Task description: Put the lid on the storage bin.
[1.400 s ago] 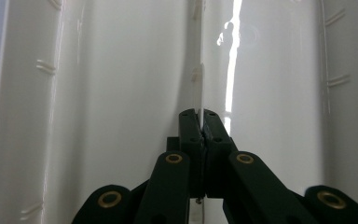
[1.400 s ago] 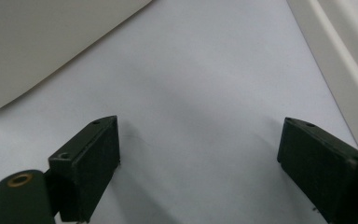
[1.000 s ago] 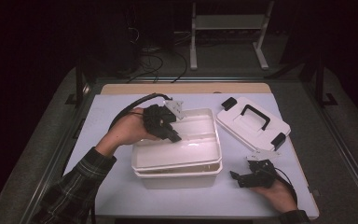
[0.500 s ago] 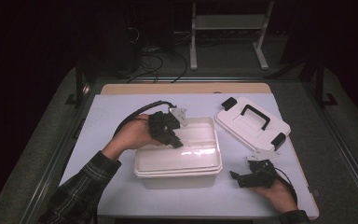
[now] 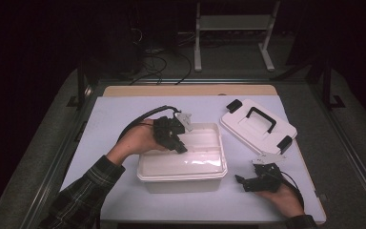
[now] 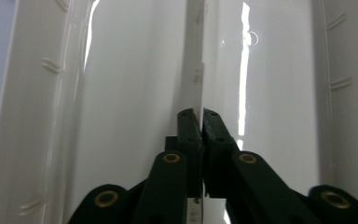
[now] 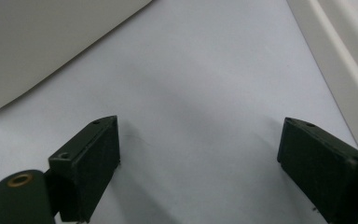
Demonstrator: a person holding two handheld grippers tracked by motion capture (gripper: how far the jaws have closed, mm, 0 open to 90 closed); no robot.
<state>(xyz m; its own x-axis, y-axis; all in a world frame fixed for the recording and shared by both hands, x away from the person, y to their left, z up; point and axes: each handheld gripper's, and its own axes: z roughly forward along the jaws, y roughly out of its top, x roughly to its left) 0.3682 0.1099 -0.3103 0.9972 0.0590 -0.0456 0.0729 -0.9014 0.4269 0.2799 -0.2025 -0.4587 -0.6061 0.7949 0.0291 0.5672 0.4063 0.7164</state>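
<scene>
Two grippers: left gripper (image 5: 180, 143) clamps a thin divider (image 6: 196, 60) inside the white tub (image 5: 145, 171); right gripper (image 5: 242, 181), jaws apart, rests beside the tub.

In the high view the left gripper (image 5: 178, 143) covers part of the box's (image 5: 190, 162) far-left rim, and its fingertips are too small to tell apart. In the left gripper view a thin white sheet edge (image 6: 196, 70) sits between the fingers (image 6: 189, 130); what it belongs to cannot be told, and the box walls run off every edge. In the right gripper view the lid (image 7: 42, 42) is cut off at top and left, and the box rim (image 7: 340, 60) at the right. Beyond the tabletop (image 5: 124, 114) the room is too dark to read.
</scene>
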